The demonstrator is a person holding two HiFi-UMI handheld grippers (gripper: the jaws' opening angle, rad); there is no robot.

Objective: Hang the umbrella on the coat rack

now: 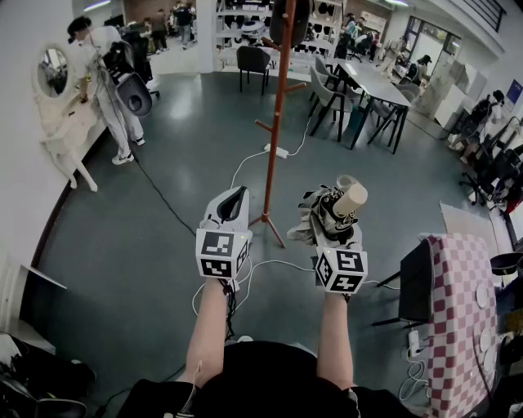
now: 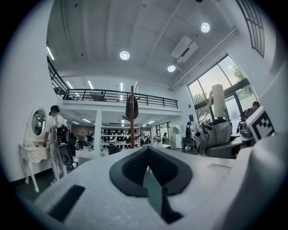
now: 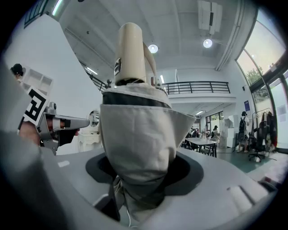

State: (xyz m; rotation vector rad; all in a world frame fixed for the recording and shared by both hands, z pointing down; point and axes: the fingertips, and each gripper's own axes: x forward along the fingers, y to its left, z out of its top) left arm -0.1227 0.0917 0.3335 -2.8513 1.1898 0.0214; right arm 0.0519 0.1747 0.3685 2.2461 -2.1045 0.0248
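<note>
A folded grey-and-black umbrella [image 1: 328, 214] with a cream cylindrical handle [image 1: 352, 197] stands upright in my right gripper [image 1: 333, 219], whose jaws are shut on its fabric body. In the right gripper view the umbrella [image 3: 137, 130] fills the middle, with its handle [image 3: 130, 54] on top. My left gripper [image 1: 228, 207] hangs level beside it, shut and holding nothing. The orange-red coat rack [image 1: 276, 122] stands on the floor just ahead, between the two grippers, and a dark item [image 1: 290, 20] hangs near its top. In the left gripper view the rack [image 2: 132, 117] is straight ahead and the umbrella [image 2: 217, 131] is at right.
A white cable and a power strip [image 1: 278, 151] lie by the rack's feet. A table with a red checked cloth [image 1: 458, 318] and a dark screen [image 1: 417, 282] stand at right. At far left a person [image 1: 102, 73] stands beside a white vanity [image 1: 65, 131]. Tables and chairs [image 1: 368, 82] are behind.
</note>
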